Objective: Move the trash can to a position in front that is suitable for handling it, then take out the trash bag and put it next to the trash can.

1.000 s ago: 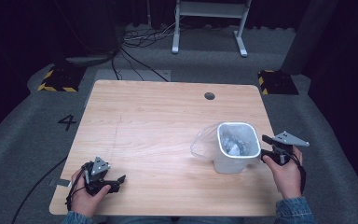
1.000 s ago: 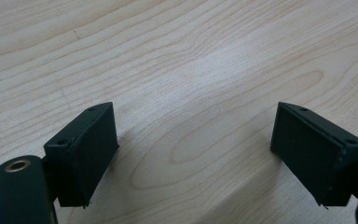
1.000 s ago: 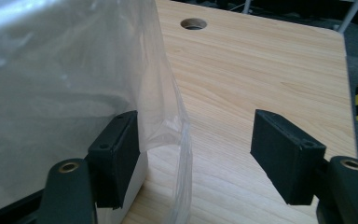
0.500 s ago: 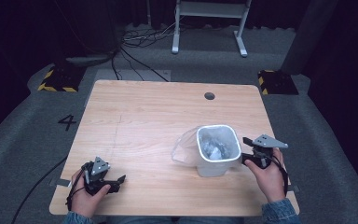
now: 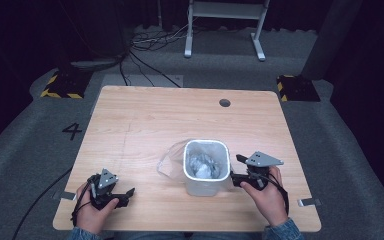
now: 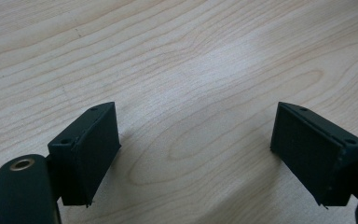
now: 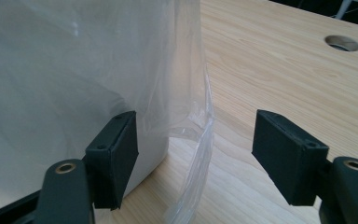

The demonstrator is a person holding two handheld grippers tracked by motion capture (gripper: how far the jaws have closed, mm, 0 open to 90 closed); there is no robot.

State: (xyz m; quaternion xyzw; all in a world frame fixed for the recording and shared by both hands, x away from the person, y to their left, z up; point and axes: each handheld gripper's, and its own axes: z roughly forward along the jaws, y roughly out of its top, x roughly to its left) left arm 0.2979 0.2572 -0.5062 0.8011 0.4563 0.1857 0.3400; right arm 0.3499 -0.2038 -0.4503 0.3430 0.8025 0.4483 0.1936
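Two grippers work a wooden table [image 5: 145, 125] in the high view. The white bin [image 5: 206, 167] stands upright near the table's near edge, right of centre, its long axis vertical and its open mouth pointing straight up; crumpled pale stuff lies inside. A clear plastic liner [image 5: 169, 161] spills out on the bin's left side. The right gripper [image 5: 236, 172] sits just beside the bin's right wall, pointing left at it, jaws spread. The left gripper [image 5: 128, 195] rests well apart at the near left corner, pointing right, jaws parted with nothing between them.

From the left gripper view, the left gripper [image 6: 193, 144] is released over bare wood grain [image 6: 191, 70].

From the right gripper view, the right gripper [image 7: 196, 149] stands unclenched; one pad lies against the bin [image 7: 65, 93] wall (whether it presses, I cannot tell), while a fold of liner [image 7: 200, 126] hangs between the jaws, ungripped. A round cable hole [image 7: 342, 43] shows in the tabletop beyond
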